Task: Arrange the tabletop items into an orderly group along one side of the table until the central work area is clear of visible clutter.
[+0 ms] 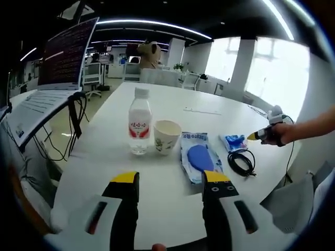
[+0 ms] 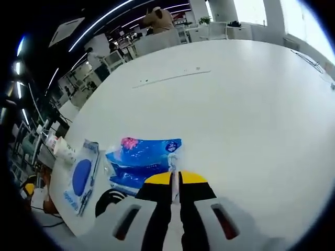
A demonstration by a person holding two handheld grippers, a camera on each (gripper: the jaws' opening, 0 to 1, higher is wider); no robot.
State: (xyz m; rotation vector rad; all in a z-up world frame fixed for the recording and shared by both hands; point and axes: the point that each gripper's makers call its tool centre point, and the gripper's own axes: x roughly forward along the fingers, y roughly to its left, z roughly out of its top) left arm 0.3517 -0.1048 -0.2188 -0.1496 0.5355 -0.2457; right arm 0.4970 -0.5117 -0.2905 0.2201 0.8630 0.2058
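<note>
On the white table [image 1: 172, 99] a water bottle [image 1: 140, 125] with a red label stands upright beside a paper cup [image 1: 166, 137]. Right of the cup lie a blue insole pack [image 1: 199, 157], a small blue packet [image 1: 234, 142] and a coiled black cable [image 1: 242, 162]. My left gripper [image 1: 171, 180] is open over the near table edge, holding nothing. A hand holds my right gripper [image 1: 256, 136] at the small packet. My right gripper [image 2: 176, 179] is shut on the clear edge of the blue packet [image 2: 144, 159]. The insole pack [image 2: 81, 178], cable [image 2: 112, 201] and cup [image 2: 65, 149] lie to its left.
An open laptop [image 1: 52, 78] stands on a side desk at the left, with cables hanging from it. A thin pale strip [image 1: 201, 111] lies further out on the table [image 2: 235, 104]. Office chairs and a plush bear [image 1: 149, 52] stand beyond the far edge.
</note>
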